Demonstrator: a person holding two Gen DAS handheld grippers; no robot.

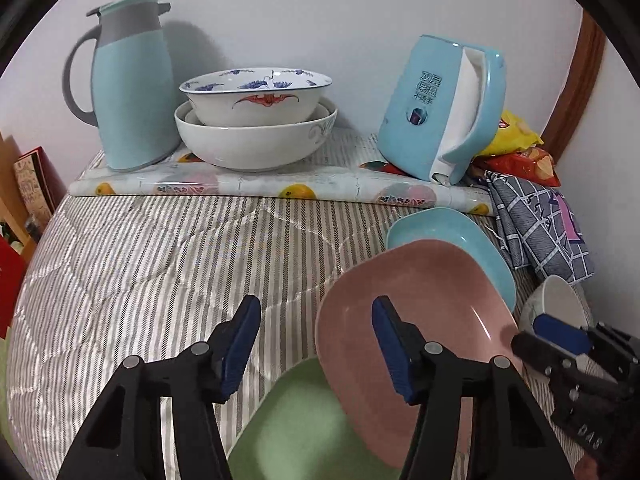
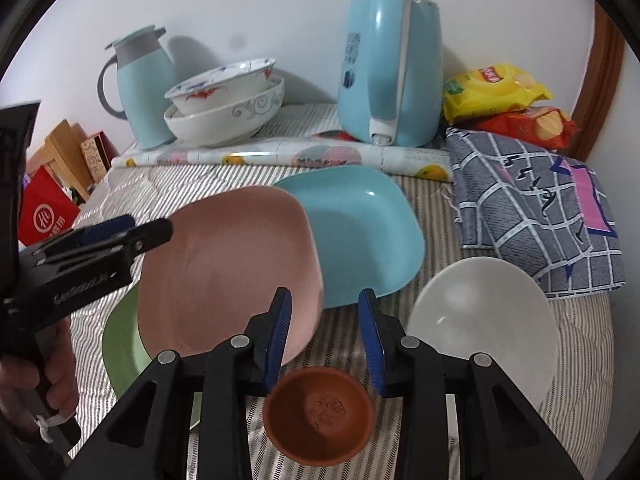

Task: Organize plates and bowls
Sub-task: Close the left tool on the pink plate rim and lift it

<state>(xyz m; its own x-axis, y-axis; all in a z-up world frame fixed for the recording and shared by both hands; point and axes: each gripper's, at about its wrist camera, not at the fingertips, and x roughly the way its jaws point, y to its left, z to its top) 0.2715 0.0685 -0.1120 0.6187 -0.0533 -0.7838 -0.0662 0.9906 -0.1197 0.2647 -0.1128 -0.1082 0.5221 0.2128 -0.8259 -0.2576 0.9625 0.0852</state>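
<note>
Two sets of tongs work one dish: on the striped quilt (image 1: 160, 260) the pink plate (image 2: 224, 264) lies tilted, its left side over the green plate (image 2: 120, 344) and its far edge overlapping the blue plate (image 2: 360, 232). The left tongs (image 1: 315, 308) straddle its left rim and the right tongs (image 2: 325, 296) straddle its near right corner; both stand open, pads clear of the plastic. The step looks like a two-sided pickup for stacking, so each rim should sit deep between the pads before closing, and the two sides should close together, or the shallow plate may skate sideways. Lifting it level should avoid dragging the green plate. The white bowl (image 2: 480, 320) and the small brown dish (image 2: 320, 416) sit close by the right tongs, so that side needs care
</note>
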